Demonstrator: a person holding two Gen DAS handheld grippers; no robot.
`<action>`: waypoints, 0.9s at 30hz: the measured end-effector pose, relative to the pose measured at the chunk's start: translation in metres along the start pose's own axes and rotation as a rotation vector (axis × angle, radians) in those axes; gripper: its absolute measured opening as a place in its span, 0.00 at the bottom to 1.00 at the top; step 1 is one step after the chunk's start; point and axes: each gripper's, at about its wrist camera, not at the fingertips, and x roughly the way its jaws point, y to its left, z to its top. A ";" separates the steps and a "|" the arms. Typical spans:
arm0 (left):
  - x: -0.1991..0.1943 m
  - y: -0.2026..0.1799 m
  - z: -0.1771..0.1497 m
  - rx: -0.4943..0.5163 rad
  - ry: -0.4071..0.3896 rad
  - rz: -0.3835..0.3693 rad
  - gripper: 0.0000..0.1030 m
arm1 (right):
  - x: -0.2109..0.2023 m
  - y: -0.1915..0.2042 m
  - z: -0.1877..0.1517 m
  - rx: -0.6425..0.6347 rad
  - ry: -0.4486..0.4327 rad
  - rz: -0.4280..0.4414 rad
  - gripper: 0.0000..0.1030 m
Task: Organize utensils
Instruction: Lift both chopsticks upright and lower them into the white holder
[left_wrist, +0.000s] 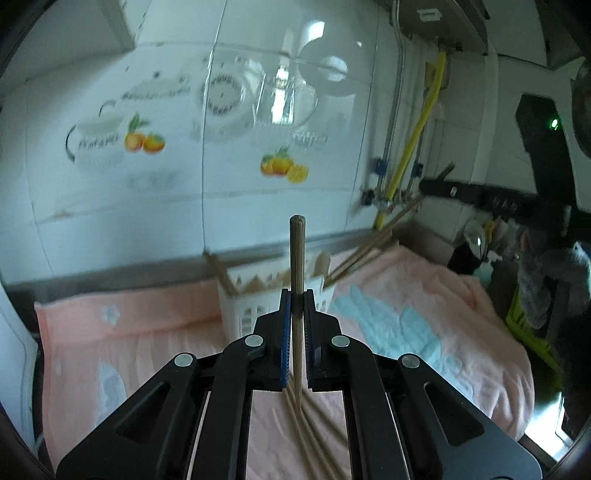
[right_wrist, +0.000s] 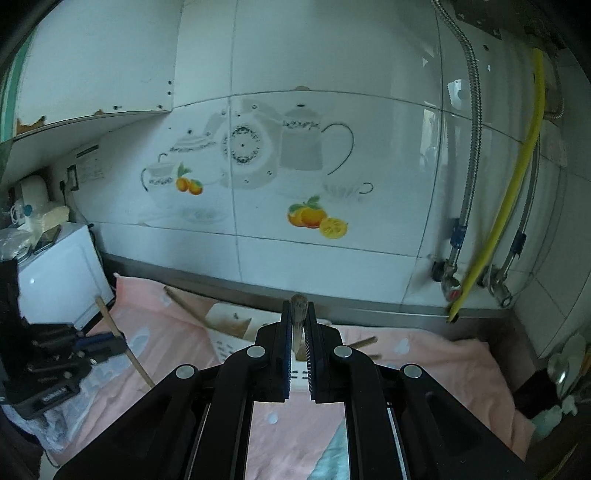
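Left gripper (left_wrist: 297, 299) clamping upright chopstick (left_wrist: 296, 251), right gripper (right_wrist: 298, 310) seemingly pinching another

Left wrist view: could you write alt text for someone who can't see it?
The left hand-held gripper is shut on a bundle of brown wooden chopsticks, held upright above a pink towel. Behind it stands a white slotted plastic basket with more chopsticks leaning out, against a white tiled wall.

Right hand-held gripper (right_wrist: 298, 314) pinches what looks like a chopstick (right_wrist: 297, 306).
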 end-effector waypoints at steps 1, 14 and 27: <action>0.001 -0.002 0.009 0.006 -0.011 0.005 0.05 | 0.004 -0.001 0.002 -0.004 0.006 -0.007 0.06; 0.030 -0.003 0.081 0.024 -0.131 0.103 0.05 | 0.048 -0.013 0.006 -0.022 0.107 0.015 0.06; 0.073 0.016 0.087 -0.003 -0.122 0.198 0.05 | 0.072 -0.021 -0.004 -0.010 0.149 0.046 0.06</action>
